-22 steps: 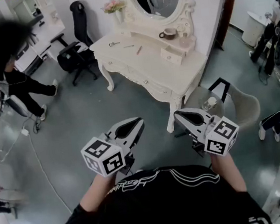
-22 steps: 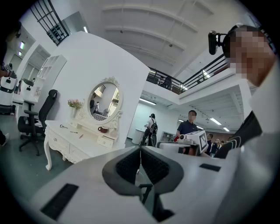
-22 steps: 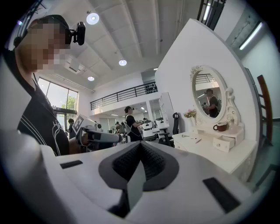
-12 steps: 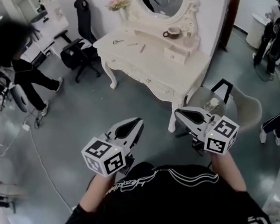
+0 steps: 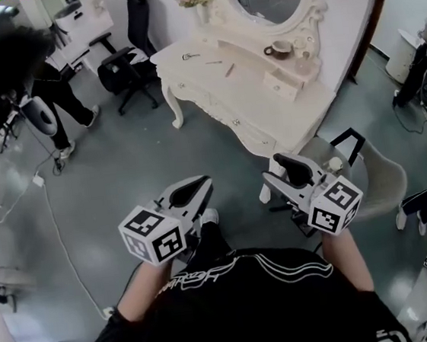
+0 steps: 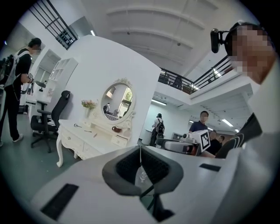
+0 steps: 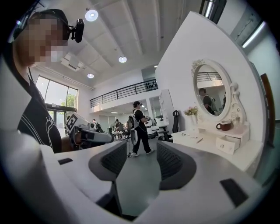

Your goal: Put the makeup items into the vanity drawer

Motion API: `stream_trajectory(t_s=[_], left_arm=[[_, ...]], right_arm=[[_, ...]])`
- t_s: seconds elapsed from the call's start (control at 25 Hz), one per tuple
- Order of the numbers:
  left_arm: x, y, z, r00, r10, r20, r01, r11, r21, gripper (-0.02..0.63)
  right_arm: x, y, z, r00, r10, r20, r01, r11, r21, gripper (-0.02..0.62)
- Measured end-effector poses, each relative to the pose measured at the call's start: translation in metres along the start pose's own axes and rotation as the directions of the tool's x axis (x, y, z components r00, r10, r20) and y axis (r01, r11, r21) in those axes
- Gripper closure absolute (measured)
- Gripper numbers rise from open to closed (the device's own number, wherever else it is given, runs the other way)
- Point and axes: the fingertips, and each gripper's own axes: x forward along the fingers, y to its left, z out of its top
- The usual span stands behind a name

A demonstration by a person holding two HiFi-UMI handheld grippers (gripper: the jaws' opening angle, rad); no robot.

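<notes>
White left gripper [image 5: 200, 185], jaws together on nothing, could nudge the thin makeup items [image 5: 229, 69] at twelve o'clock off the vanity [image 5: 252, 102] top unless opened first; they lie well apart from it. Right gripper [image 5: 273, 169] stands apart-jawed, empty.

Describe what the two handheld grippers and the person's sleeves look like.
The left gripper and right gripper have pale grey, wedge-shaped plastic jaws lined with dark ribbed pads. Each carries a white cube printed with black square markers at its rear. No cables show. The person wears a black short-sleeved T-shirt with a white line print.
</notes>
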Motion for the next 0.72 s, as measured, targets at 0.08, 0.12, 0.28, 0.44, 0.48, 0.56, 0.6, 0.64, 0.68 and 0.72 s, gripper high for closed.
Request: stream_trajectory(t_s=[0.08,0.12,0.28,0.44,0.48,0.56,0.6,0.64,0.68,0.72], left_arm=[[0.005,0.016,0.001,1.0,0.009,-0.001,-0.009,1.0,-0.011,0.578],[0.008,0.025,0.003,1.0,0.013,-0.002,-0.013,1.0,-0.015,0.578],[0.021,0.064,0.012,1.0,0.022,-0.002,-0.022,1.0,-0.022,0.578],[0.037,0.107,0.025,1.0,0.011,-0.002,-0.011,0.999,-0.035,0.578],[0.041,0.119,0.03,1.0,0.008,-0.004,-0.008,0.999,-0.036,0.578],[0.05,0.148,0.04,1.0,0.006,-0.007,-0.007,0.999,-0.041,0.578],[0.054,0.162,0.045,1.0,0.005,-0.01,-0.006,0.999,-0.045,0.578],[0.059,0.178,0.051,1.0,0.002,-0.014,-0.003,0.999,-0.049,0.578],[0.064,0.193,0.058,1.0,-0.004,-0.02,0.003,0.998,-0.055,0.578],[0.069,0.208,0.065,1.0,-0.013,-0.025,0.011,0.998,-0.06,0.578]], right_arm=[[0.012,-0.013,0.0,1.0,-0.011,-0.003,0.011,1.0,-0.001,0.354],[0.019,-0.02,0.0,1.0,-0.02,-0.004,0.02,1.0,-0.006,0.339],[0.049,-0.052,0.007,0.998,-0.068,0.009,0.069,0.997,-0.026,0.298],[0.083,-0.082,0.012,0.993,-0.115,0.02,0.115,0.993,-0.018,0.291],[0.094,-0.09,0.014,0.992,-0.124,0.02,0.124,0.992,-0.018,0.29],[0.117,-0.108,0.02,0.989,-0.142,0.029,0.143,0.99,-0.012,0.287],[0.129,-0.118,0.024,0.987,-0.155,0.035,0.155,0.988,-0.007,0.284],[0.141,-0.127,0.028,0.985,-0.169,0.038,0.169,0.986,-0.001,0.281],[0.154,-0.137,0.031,0.982,-0.183,0.038,0.183,0.983,0.005,0.279],[0.168,-0.145,0.034,0.98,-0.194,0.034,0.194,0.981,0.011,0.279]])
